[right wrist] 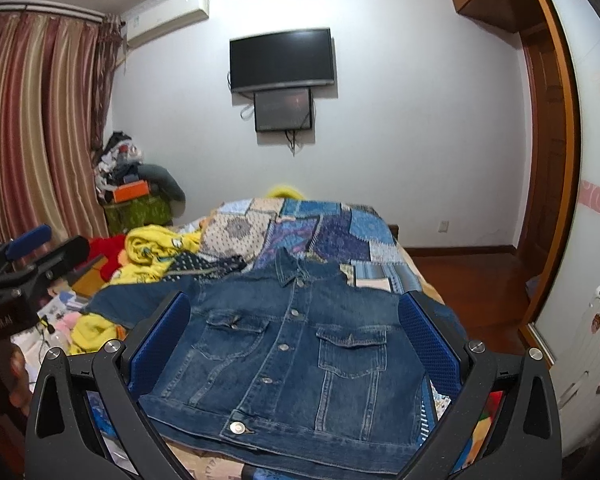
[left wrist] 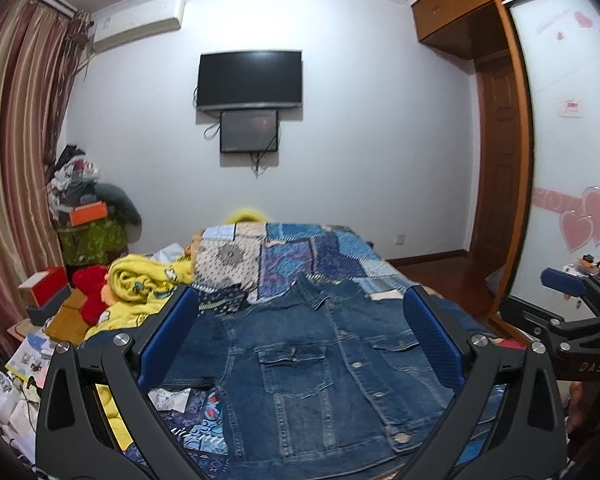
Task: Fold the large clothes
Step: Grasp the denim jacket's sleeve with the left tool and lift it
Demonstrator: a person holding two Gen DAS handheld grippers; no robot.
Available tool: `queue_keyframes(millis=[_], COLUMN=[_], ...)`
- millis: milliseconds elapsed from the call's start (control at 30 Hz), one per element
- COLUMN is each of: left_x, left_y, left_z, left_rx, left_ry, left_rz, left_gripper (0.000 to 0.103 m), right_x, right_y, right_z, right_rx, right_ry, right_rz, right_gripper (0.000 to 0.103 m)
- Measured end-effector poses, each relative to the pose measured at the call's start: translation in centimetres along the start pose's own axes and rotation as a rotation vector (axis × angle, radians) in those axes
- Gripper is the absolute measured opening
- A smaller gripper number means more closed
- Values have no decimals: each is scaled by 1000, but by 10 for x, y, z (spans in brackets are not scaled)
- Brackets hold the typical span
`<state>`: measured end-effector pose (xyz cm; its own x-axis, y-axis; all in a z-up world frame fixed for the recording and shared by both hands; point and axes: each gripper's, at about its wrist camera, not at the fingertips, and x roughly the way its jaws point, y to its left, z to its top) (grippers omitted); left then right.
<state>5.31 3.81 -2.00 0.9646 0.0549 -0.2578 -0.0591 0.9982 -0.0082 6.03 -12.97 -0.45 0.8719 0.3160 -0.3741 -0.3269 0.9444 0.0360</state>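
A blue denim jacket (left wrist: 304, 376) lies face up and buttoned on the bed, collar toward the far wall; it also shows in the right wrist view (right wrist: 296, 344). My left gripper (left wrist: 300, 340) is open and empty, hovering above the jacket's near hem with its blue pads (left wrist: 168, 336) spread wide. My right gripper (right wrist: 296, 340) is open and empty, also above the near hem. The right gripper shows at the right edge of the left wrist view (left wrist: 572, 300); the left gripper shows at the left edge of the right wrist view (right wrist: 24, 256).
A patchwork quilt (left wrist: 316, 256) covers the bed. A yellow blanket (left wrist: 148, 280) and a red plush (left wrist: 92, 288) lie at the left. Boxes and clutter (left wrist: 84, 216) stand by the striped curtain (left wrist: 16, 160). A wardrobe (left wrist: 508, 160) stands at the right.
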Motion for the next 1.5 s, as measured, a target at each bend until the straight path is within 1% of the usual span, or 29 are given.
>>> queue_keyframes(millis=[100,233,300,433,500,567,700,800,933,1000,1100,1133,1200,1267,1333,1433,1500], left_x=[24,60,78,118,137,150,179,193,214,226,241,245,252,257,262,268,272], left_y=[21,56,75,120,148,170,222,247,283,301,322,328,342,354,366,383,392], left_z=[-4,-14,-21,-44,-58,-71,-107,-129,-158,-172,-186,-190,-197,-205,-213,-229,-239], left_rx=[-47,-110,-126,-150,-177,-203,-300,-358,-482,-539,-603,-625,-688,-743,-794,-882,-921], left_ry=[39,112,143,231,277,311,406,493,580,615,632,634,637,637,642,656,661], left_rz=[35,56,99,192,226,237,239,207,138,135,125,123,108,97,110,140,175], left_gripper=[103,103,103,103,103,103,103,103,103,103,99,94,88,87,86,84,78], right_x=[18,45,61,91,108,126,156,175,197,203,213,216,221,228,230,232,231], right_y=[-2,-4,-4,-3,-2,-1,2,4,7,9,10,10,12,14,14,13,11], right_z=[-2,-7,-10,-17,-19,-20,-22,-23,-27,-30,-31,-33,-33,-32,-33,-31,-31], right_rx=[2,0,-6,-10,-10,-12,-11,-5,-5,-5,-17,-28,-49,-72,-89,-94,-87], right_ry=[47,113,151,229,268,299,349,386,435,452,459,466,479,484,489,495,493], right_rz=[-8,-20,-29,-43,-40,-36,-29,-27,-33,-42,-63,-74,-91,-116,-137,-142,-144], right_gripper=[103,103,103,103,103,103,103,103,103,103,103,103,103,103,103,103,103])
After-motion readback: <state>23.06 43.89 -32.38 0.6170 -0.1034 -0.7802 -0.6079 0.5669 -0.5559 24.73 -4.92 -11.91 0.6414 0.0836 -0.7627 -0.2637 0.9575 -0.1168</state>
